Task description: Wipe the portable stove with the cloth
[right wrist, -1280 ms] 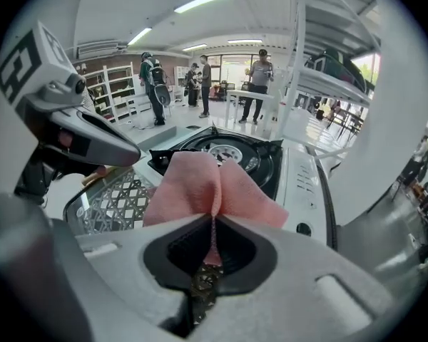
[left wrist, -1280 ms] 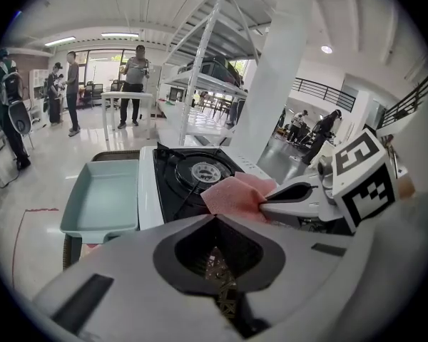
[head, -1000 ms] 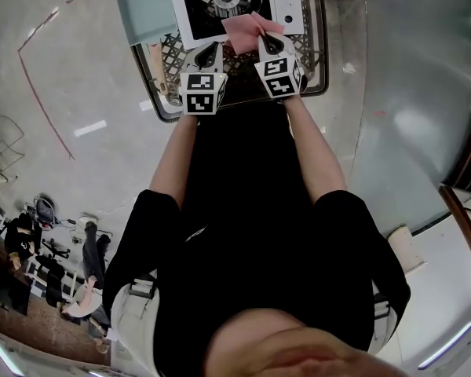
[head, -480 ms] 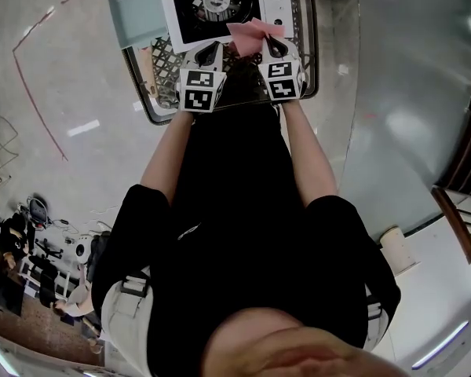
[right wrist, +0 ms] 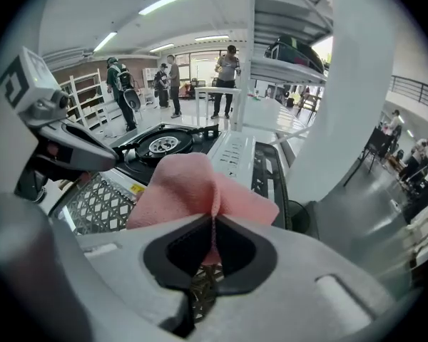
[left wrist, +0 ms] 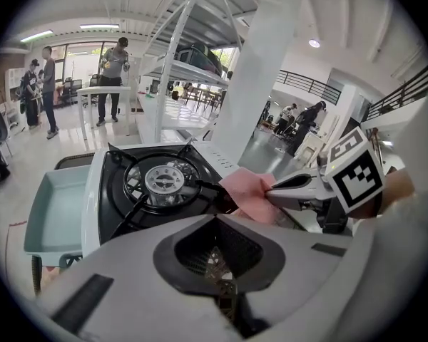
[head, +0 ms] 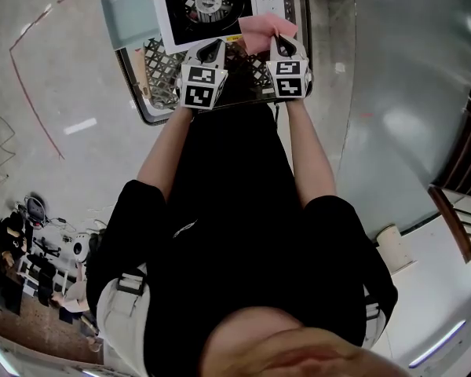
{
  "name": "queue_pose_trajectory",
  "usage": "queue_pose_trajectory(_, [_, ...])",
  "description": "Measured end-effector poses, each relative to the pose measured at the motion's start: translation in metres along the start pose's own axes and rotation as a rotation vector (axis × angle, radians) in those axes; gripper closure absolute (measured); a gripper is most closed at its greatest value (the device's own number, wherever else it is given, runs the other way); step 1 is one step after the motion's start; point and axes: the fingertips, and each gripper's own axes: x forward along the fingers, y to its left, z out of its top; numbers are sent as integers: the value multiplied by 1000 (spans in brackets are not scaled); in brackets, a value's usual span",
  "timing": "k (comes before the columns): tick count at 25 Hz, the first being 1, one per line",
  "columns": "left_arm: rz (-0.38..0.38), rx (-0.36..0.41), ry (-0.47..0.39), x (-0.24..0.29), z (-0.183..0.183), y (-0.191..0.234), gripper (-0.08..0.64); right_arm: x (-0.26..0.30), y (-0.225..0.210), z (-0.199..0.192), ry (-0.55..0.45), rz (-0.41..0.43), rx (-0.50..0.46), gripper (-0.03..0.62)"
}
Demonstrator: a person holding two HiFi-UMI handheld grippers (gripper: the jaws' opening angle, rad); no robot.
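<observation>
Wire-mesh desk point(head: 158, 60) carries the white portable stove point(head: 212, 2) with its black burner top. A pale blue tray point(head: 125, 14) sits just beside it on the left. Pink cloth point(head: 259, 31) is at the stove's near right edge by the control strip; contact unclear. Right gripper point(head: 280, 39) fingers are clamped tight on the cloth. Left gripper point(head: 212, 47) fingers are closed together, empty, near the stove's front edge.

The cloth point(head: 261, 31) is plain pink; the portable stove point(head: 220, 2) has a white body, a black top and a silvery burner ring; the tray point(head: 125, 14) at its 9 o'clock is pale blue-green; the left gripper point(head: 212, 47) and right gripper point(head: 281, 42) are light grey, their cubes patterned with black-and-white squares; the floor point(head: 63, 53) is glossy grey, crossed by a thin red line point(head: 31, 93).
</observation>
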Motion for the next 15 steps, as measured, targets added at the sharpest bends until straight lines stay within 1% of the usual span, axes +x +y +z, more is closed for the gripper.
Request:
queue_pose_trajectory(2, [1,-1,3,1,0,0,561,0,-5,-1,-1,-6,11,578])
queue_pose_trajectory(5, [6,-8,4,2,0,2,560,-2,-14,-3,-4,-31,56,578])
queue_pose_trajectory(10, [14,-44,6,5,-3,6,561,1,-25,-4,13,-84,89,578])
queue_pose_trajectory(12, [16,-51,-3,3,-3,7,561,0,-26,-4,21,-93,90,578])
queue_pose_trajectory(15, [23,-59,-18,-3,-2,11,561,-5,-27,2,23,-116,66,580])
